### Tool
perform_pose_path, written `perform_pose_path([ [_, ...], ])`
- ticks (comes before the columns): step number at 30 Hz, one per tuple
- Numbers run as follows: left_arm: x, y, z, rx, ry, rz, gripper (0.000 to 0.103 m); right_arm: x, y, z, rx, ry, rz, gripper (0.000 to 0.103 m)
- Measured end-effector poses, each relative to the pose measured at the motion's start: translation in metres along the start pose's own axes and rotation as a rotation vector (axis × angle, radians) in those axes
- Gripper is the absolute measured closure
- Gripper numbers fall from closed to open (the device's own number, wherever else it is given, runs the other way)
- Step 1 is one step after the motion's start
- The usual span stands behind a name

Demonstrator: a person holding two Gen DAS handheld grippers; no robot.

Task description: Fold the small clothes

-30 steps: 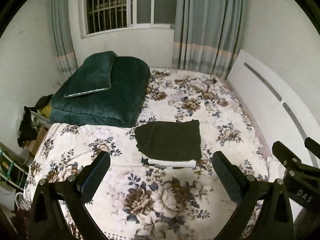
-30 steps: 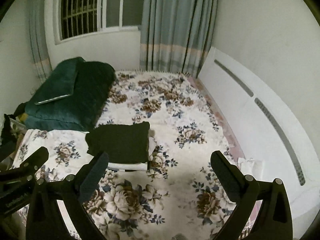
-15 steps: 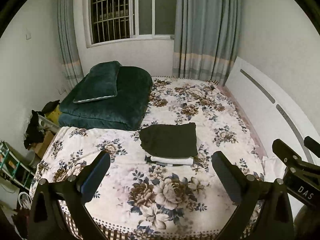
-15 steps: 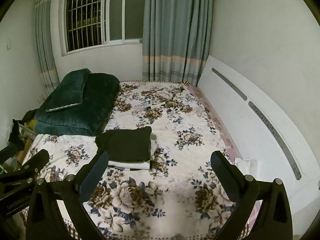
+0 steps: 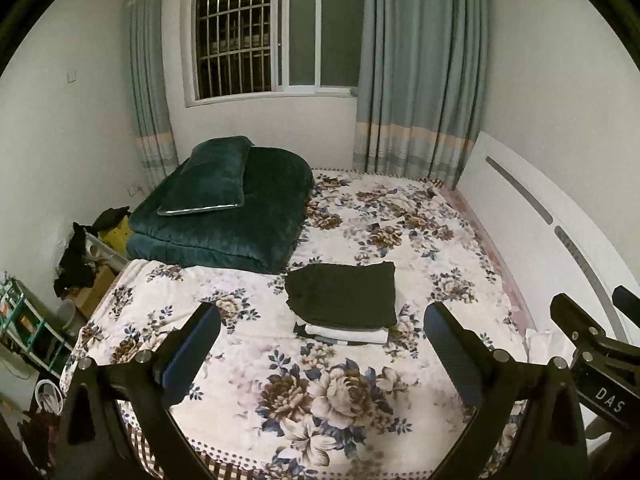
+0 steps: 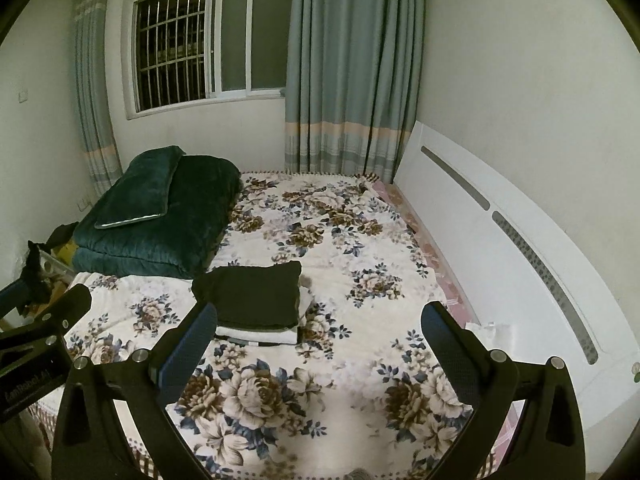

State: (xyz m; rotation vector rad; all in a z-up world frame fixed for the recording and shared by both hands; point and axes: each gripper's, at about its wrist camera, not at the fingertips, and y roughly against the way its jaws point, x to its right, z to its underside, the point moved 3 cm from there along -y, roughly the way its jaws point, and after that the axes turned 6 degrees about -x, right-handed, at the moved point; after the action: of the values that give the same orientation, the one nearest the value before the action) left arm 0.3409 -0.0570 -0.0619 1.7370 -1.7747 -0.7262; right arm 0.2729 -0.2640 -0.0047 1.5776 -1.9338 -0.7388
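- A bed [image 5: 360, 400] covered in a white floral sheet fills most of both wrist views.
- Near the middle of the bed sits a small stack of folded clothes [image 5: 344, 304]: a dark, nearly black garment [image 5: 342, 294] lies flat on top, and a folded white garment [image 5: 348, 336] shows as a pale edge underneath.
- The left gripper [image 5: 322, 344] hangs above the near end of the bed with its jaws spread wide and nothing between them; the stack lies beyond the fingertips, well apart from them.
- The right gripper [image 6: 318, 344] hangs beside it, its jaws likewise spread wide and holding nothing; in this view the stack [image 6: 256, 300] sits just past the left fingertip, without touching it.
- Each gripper's black frame shows at the edge of the other's view.
- A folded dark green quilt [image 5: 224, 220] with a matching pillow [image 5: 212, 176] on top rests at the far left of the bed.
- A white headboard [image 5: 532, 232] runs along the right side.
- Behind the bed are a barred window [image 5: 276, 36] and grey-blue curtains [image 5: 420, 72].
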Motion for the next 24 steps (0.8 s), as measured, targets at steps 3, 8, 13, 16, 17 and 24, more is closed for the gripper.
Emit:
perform_pose_path([
  [3,-0.001,0.001,0.001,0.002,0.006,-0.009,0.0,0.001,0.003,-0.003,0.008,0.004,-0.008,0.0],
  [8,-0.001,0.005,0.004,0.005,0.009,-0.014,0.0,-0.001,0.008,-0.008,0.01,0.009,-0.016,0.0],
  [13,-0.001,0.008,0.004,0.01,0.008,-0.023,0.0,-0.001,0.007,-0.012,0.008,0.01,-0.022,0.0],
  [16,-0.001,0.009,0.003,0.013,0.007,-0.027,0.0,-0.002,0.008,-0.016,0.01,0.016,-0.03,0.0],
  [17,-0.001,0.009,0.003,0.013,0.007,-0.027,0.0,-0.002,0.008,-0.016,0.009,0.018,-0.03,0.0],
  [24,-0.002,0.01,0.002,0.015,0.006,-0.026,0.0,-0.002,0.008,-0.015,0.01,0.015,-0.031,0.0],
])
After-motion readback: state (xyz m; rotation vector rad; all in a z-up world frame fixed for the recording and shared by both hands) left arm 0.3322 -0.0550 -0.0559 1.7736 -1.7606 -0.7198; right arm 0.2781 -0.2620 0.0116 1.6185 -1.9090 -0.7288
